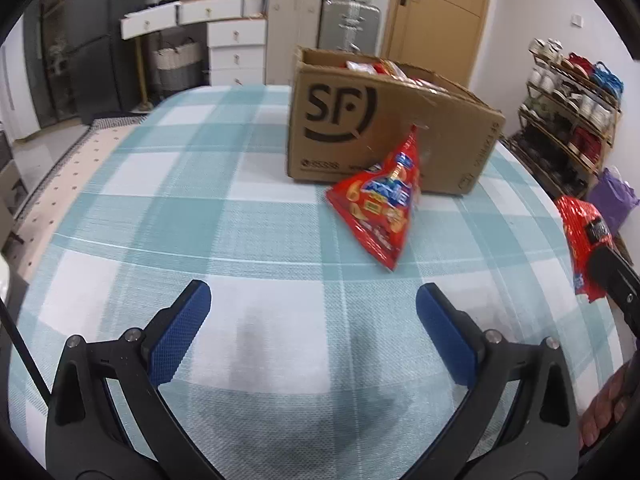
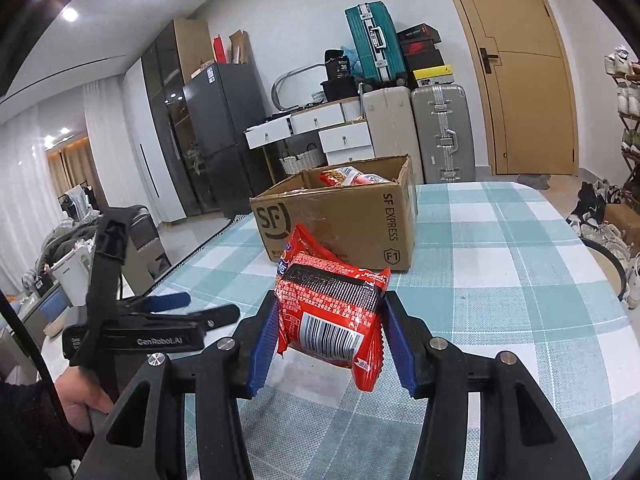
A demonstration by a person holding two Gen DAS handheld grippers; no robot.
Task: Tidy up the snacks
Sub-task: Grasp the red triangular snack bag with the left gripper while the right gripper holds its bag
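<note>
Left wrist view: my left gripper (image 1: 314, 300) hangs low over the teal-and-white checked cloth desk (image 1: 160, 208), blue ribbed pads wide apart, nothing between them; a glossy red triangular crisp bag (image 1: 380, 208) leans on the brown corrugated SF cardboard box (image 1: 384, 120), which already has packets inside; thin crinkly film, so it will likely deform in a grasp.

Right wrist view: my right gripper (image 2: 330, 316) is clamped on a red foil snack packet with barcode (image 2: 334, 312), lifted off the desk, short of the box (image 2: 340, 220); step in hand looks like carry-to-box; next move calls for clearing the rim, then releasing above the open top.
</note>
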